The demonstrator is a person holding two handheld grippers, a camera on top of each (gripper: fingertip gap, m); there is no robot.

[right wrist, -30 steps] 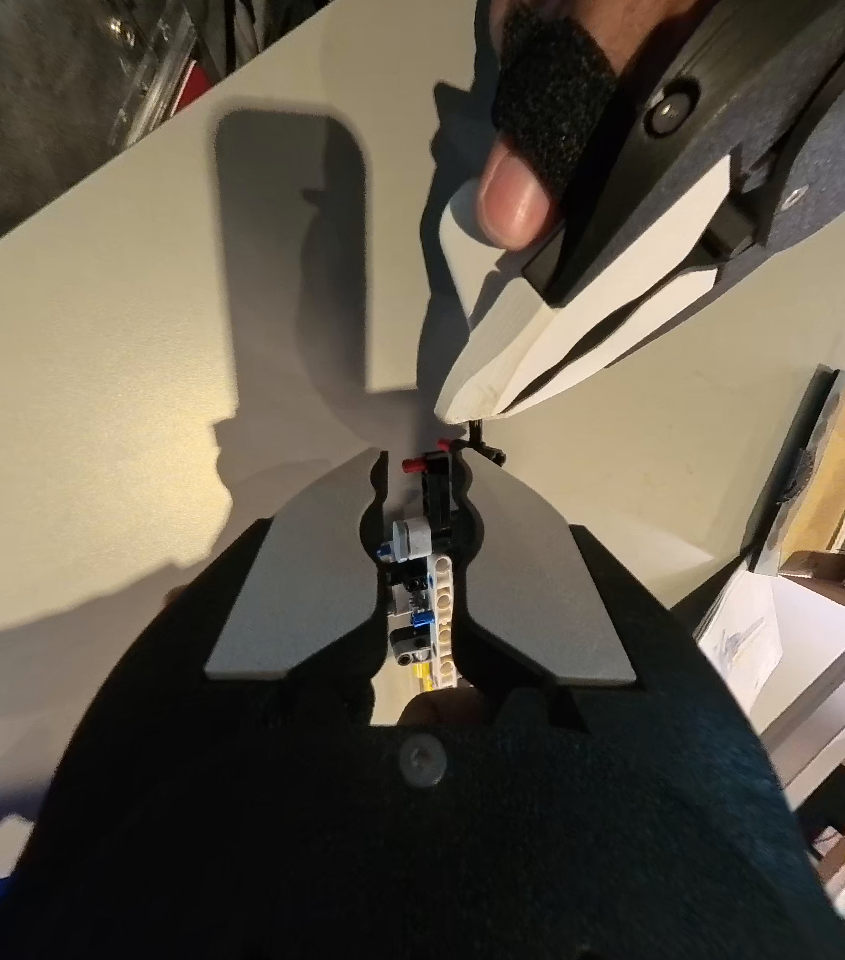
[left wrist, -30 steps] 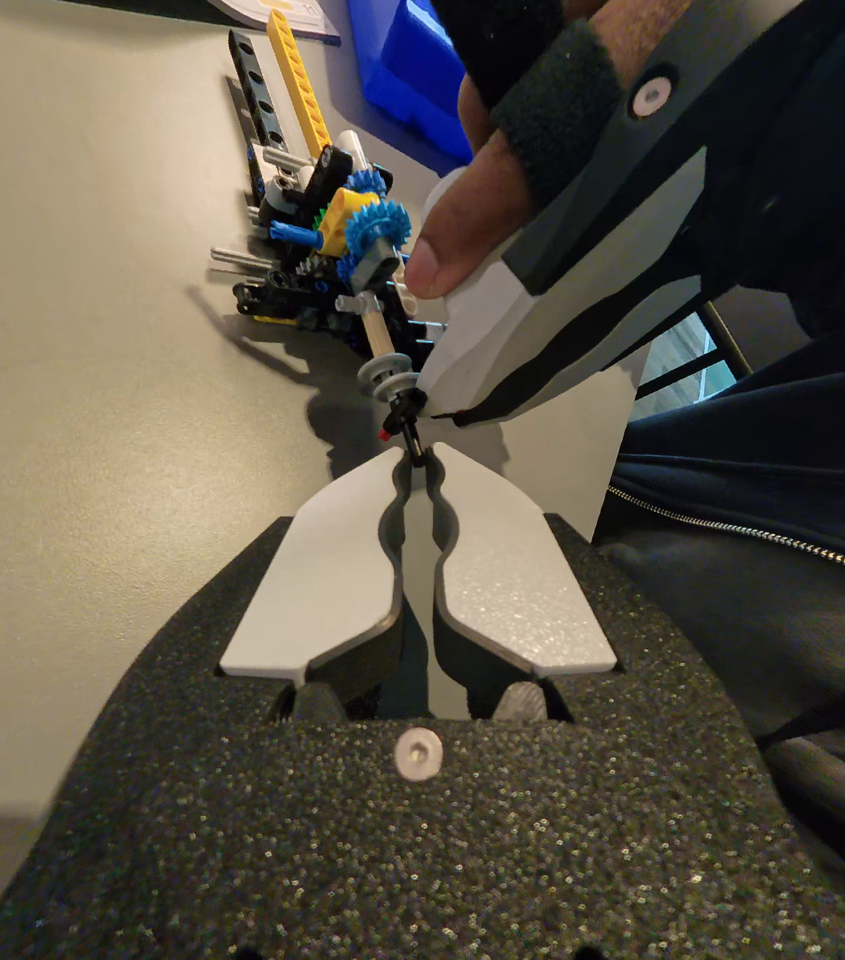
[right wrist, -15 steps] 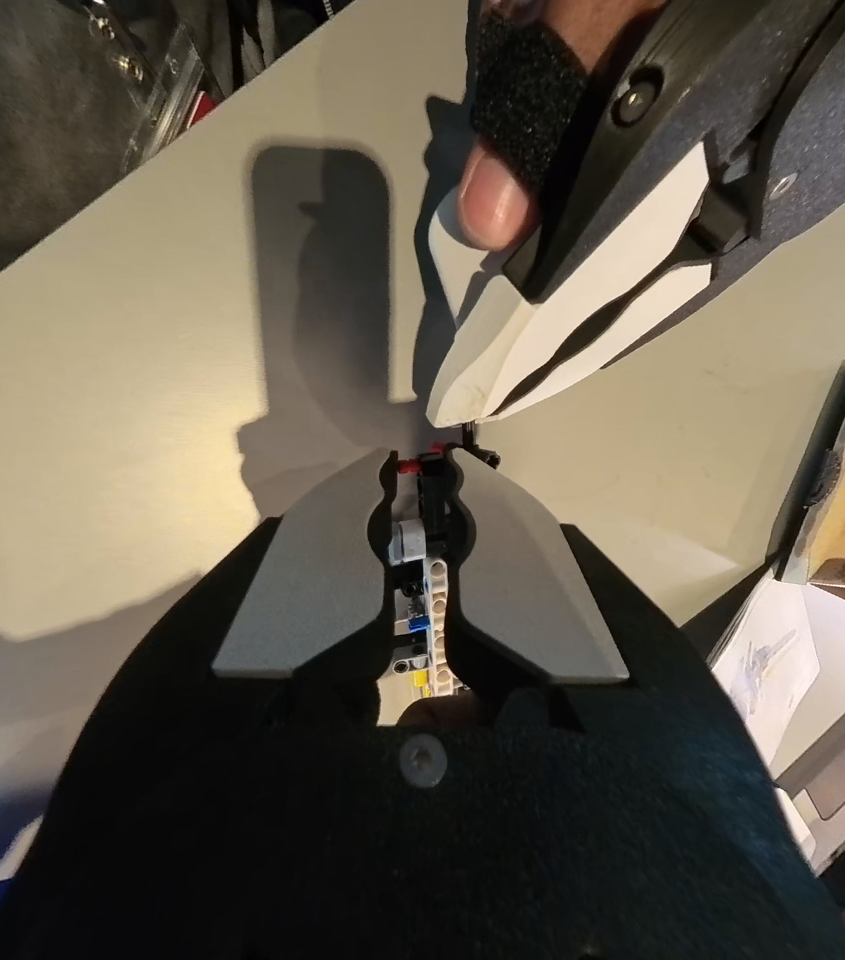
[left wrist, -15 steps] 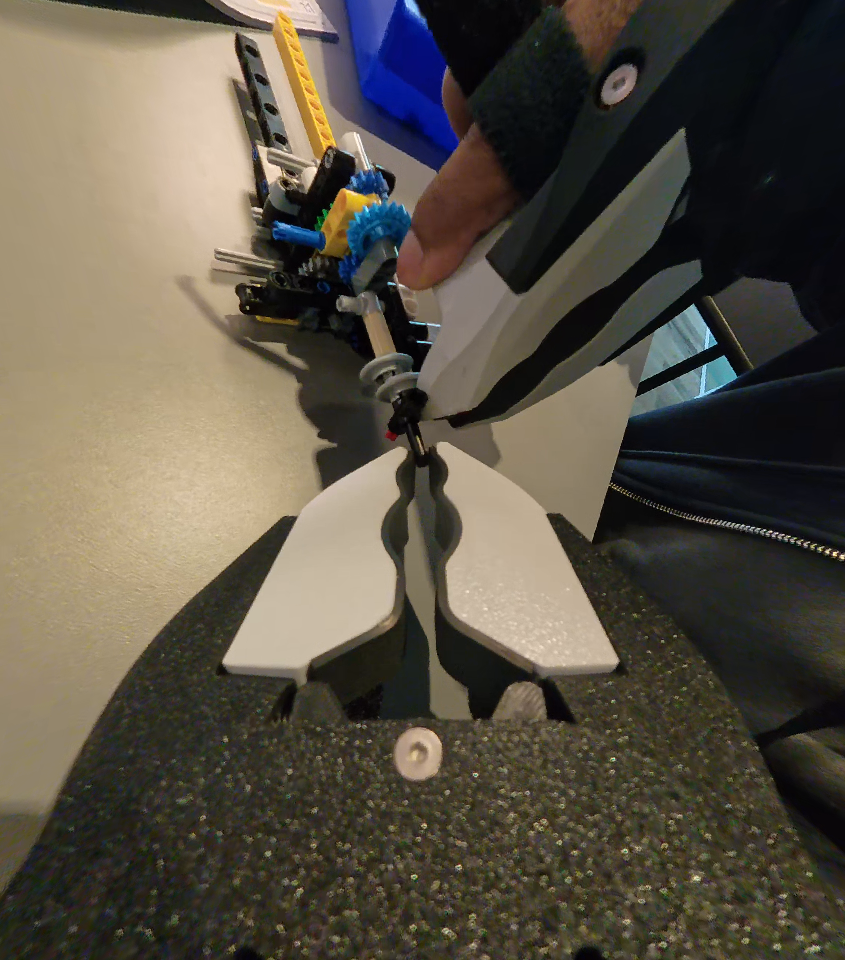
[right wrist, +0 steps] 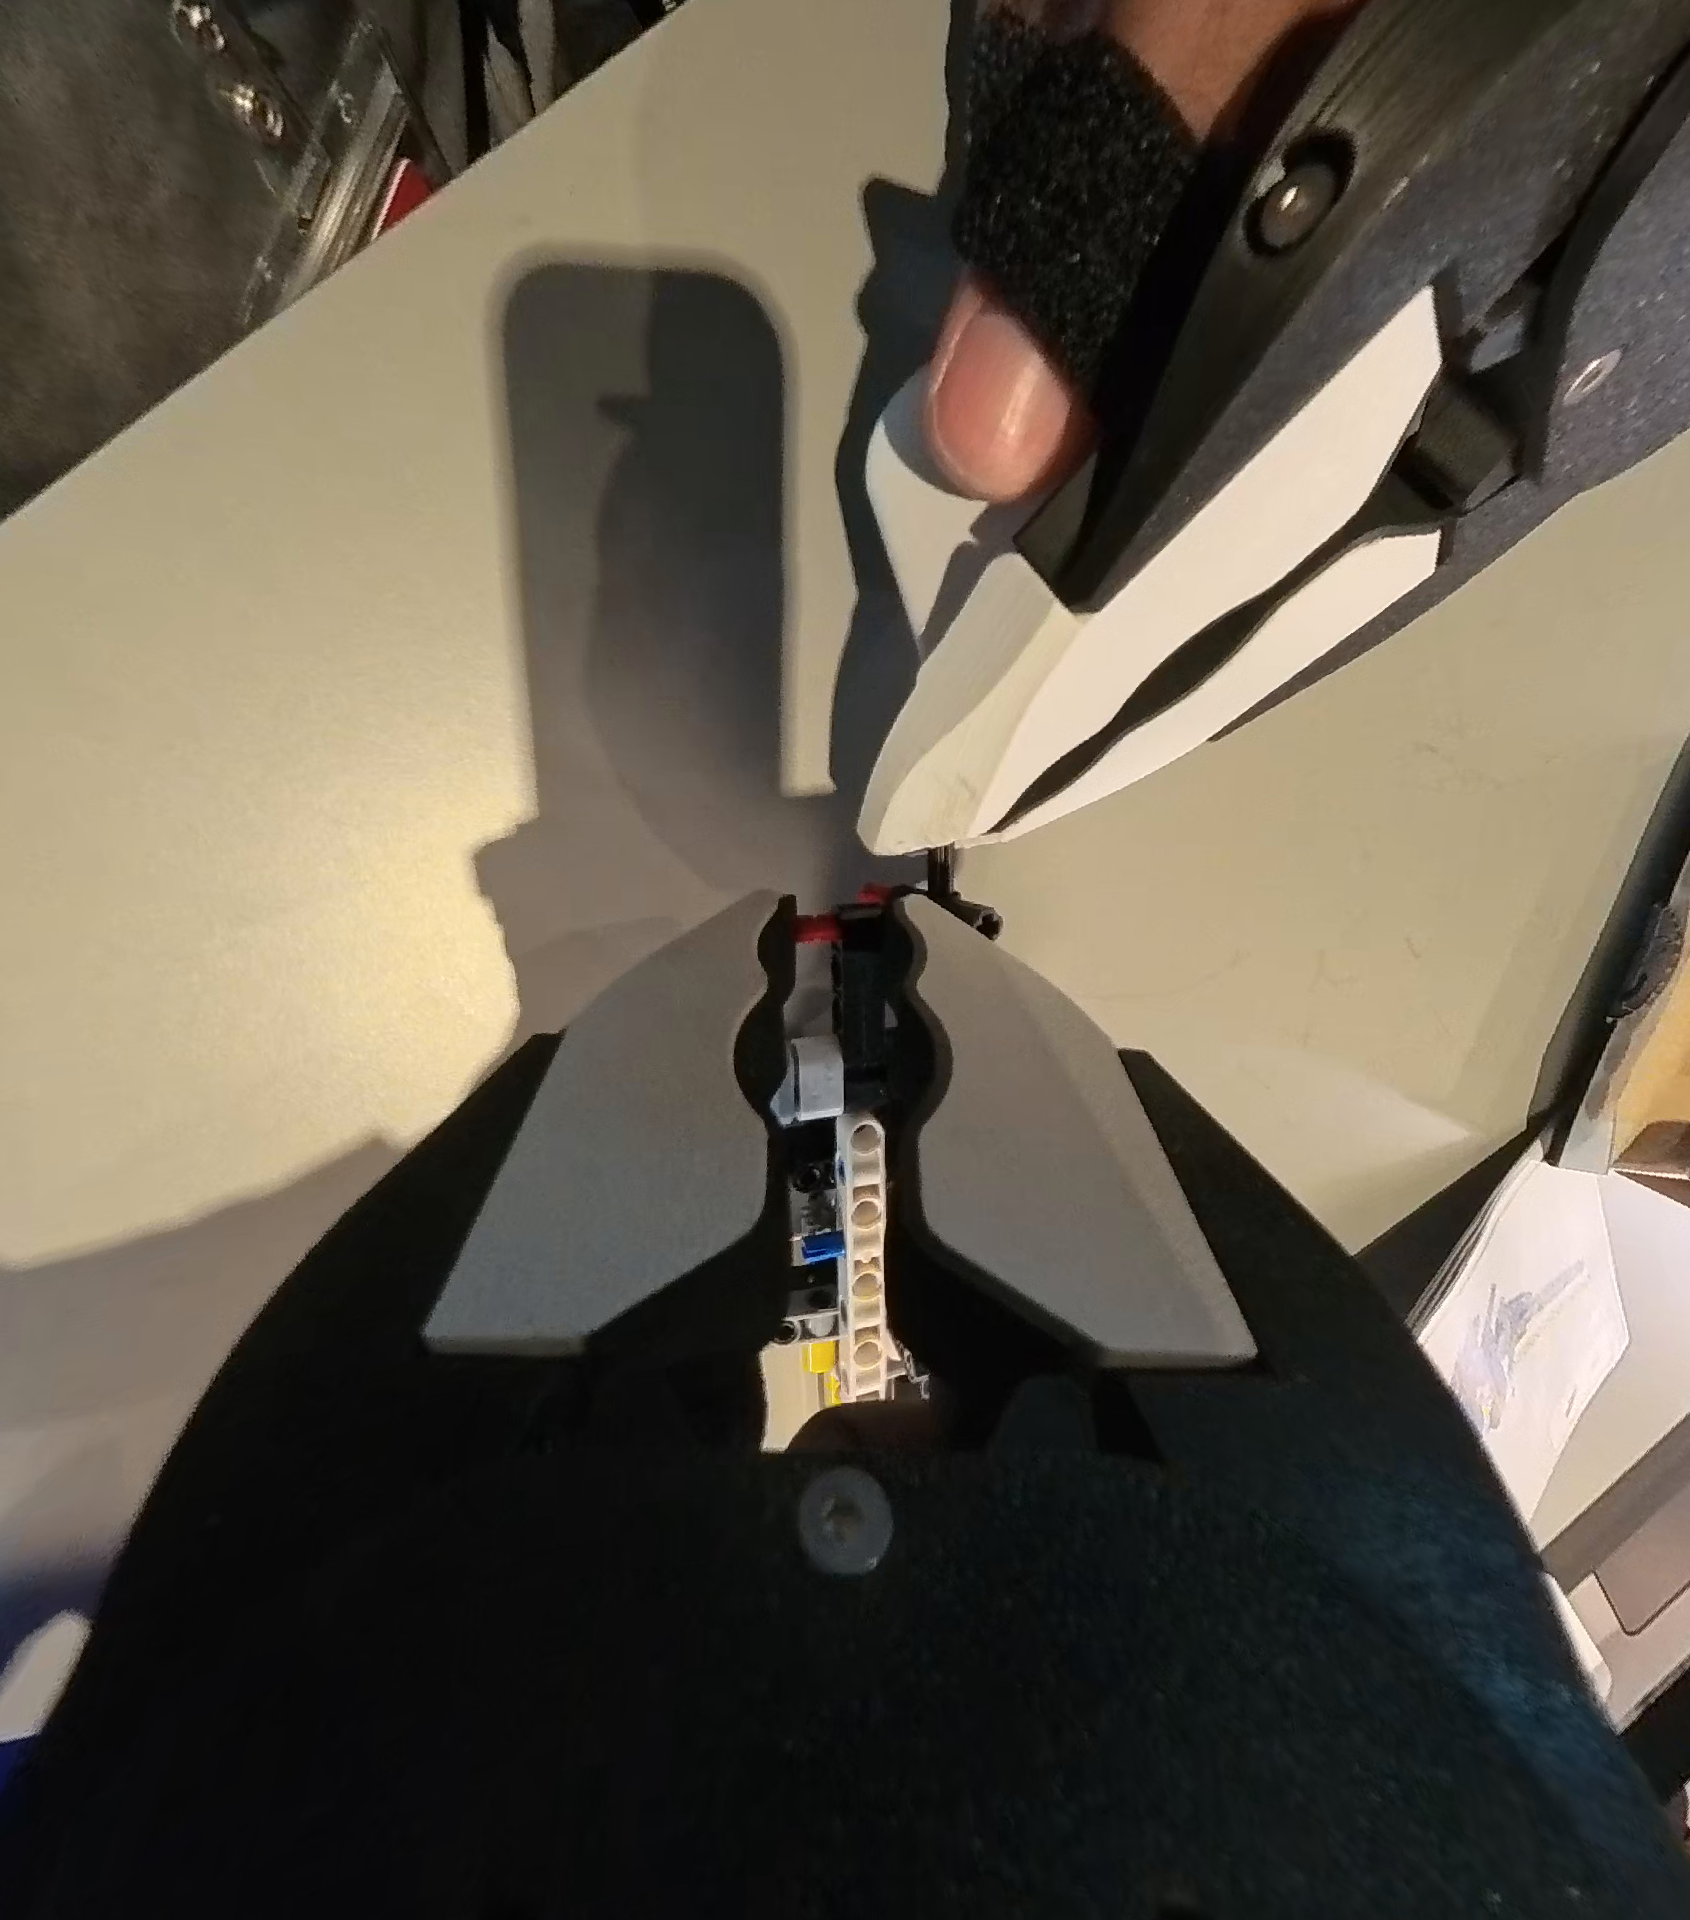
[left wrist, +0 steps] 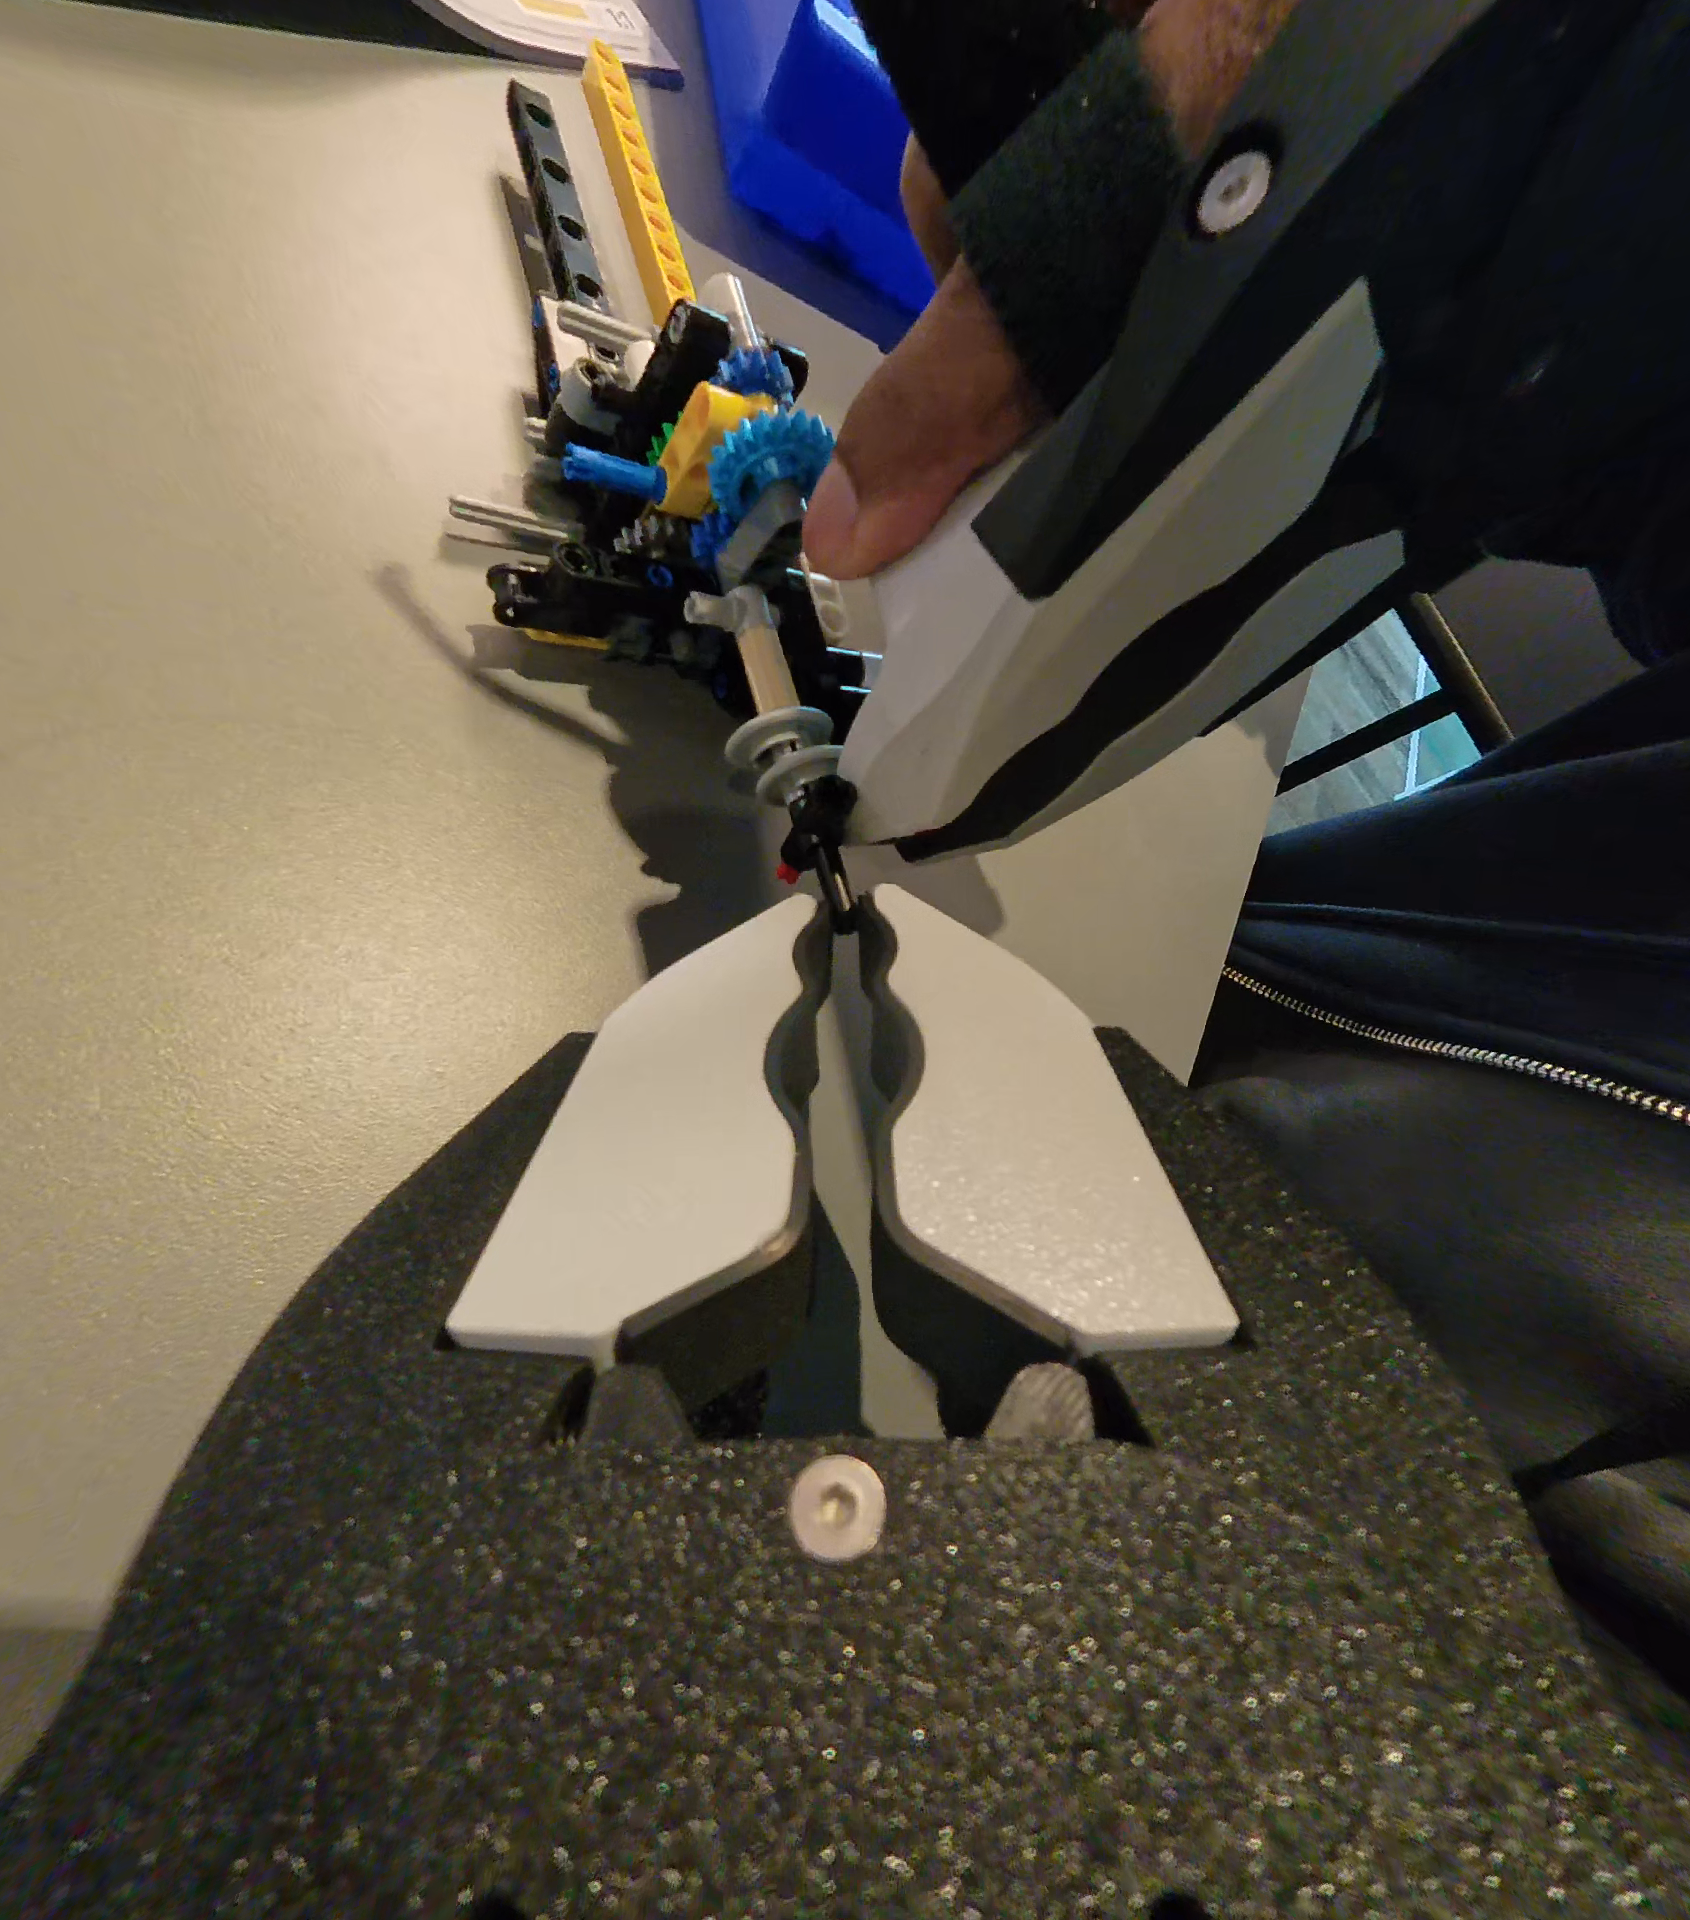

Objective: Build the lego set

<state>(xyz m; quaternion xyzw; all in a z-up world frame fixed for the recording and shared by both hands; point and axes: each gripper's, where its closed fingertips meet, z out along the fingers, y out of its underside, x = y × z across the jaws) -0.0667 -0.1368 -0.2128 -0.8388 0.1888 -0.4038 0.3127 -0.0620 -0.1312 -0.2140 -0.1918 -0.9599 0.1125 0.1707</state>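
- On the pale bench (left wrist: 145,831), we see a partly built lego model (left wrist: 675,499) lying at mid-frame in the left wrist view: black and yellow beams, blue gears and a tan axle with grey bushes are already joined, so the build looks well under way.
- Our left claw (left wrist: 843,914) is pinched narrow on a small black pin (left wrist: 833,883) at the end of that axle line; we judge this pin is the piece being seated now, not yet fully home.
- Our right claw (right wrist: 846,925) is clamped on the model's near end, steadying it by a black part (right wrist: 862,997), with a white beam (right wrist: 867,1247) and red pin (right wrist: 820,928) showing between its fingers.
- A blue bin (left wrist: 820,156) and a booklet (left wrist: 550,21) sit at the far edge; how many pieces remain we cannot tell.
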